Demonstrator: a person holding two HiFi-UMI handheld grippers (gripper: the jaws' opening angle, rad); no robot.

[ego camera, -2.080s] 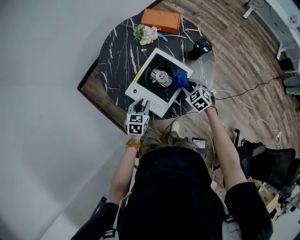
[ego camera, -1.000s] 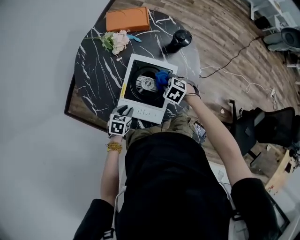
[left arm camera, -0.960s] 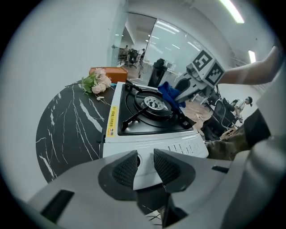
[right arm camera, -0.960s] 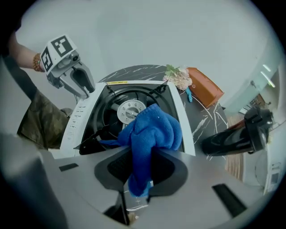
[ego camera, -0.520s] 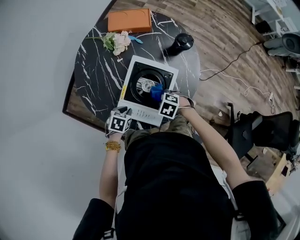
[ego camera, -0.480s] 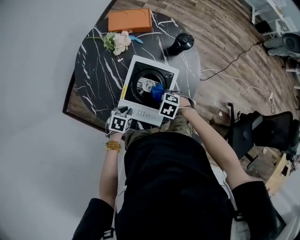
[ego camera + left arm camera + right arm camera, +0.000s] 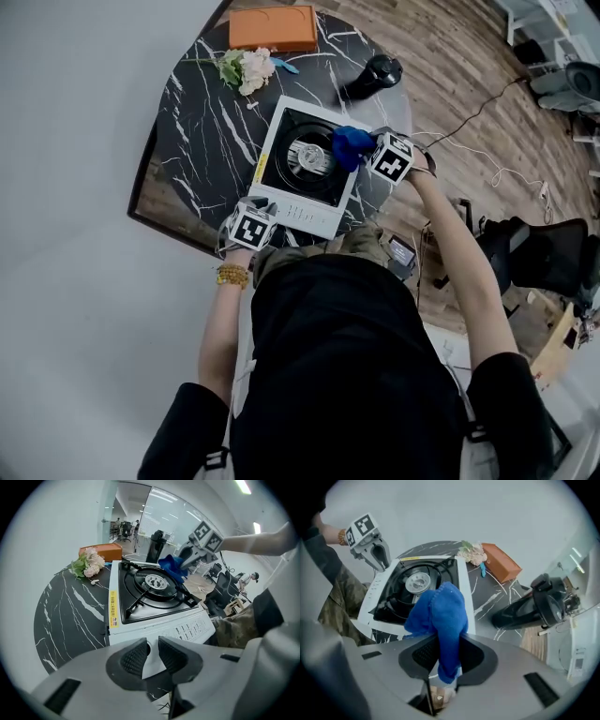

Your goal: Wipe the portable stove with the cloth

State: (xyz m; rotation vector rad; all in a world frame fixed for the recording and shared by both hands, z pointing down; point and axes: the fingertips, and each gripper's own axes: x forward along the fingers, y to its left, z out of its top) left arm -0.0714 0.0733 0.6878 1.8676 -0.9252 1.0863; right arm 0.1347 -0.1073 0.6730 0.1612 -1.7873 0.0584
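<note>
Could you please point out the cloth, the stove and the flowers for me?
cloth (image 7: pixel 440 607), right gripper view, its bunched top.
stove (image 7: pixel 314 217), head view, white front panel.
flowers (image 7: pixel 249 67), head view, the pale blossoms.

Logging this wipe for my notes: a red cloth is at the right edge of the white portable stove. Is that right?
Not quite: the cloth is blue, not red, as the right gripper view shows. It is at the right edge of the white portable stove.

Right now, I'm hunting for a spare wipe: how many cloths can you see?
1. The blue cloth is clamped in the right gripper, at the right edge of the portable stove. None else shows on the table; its near edge is hidden.
</note>
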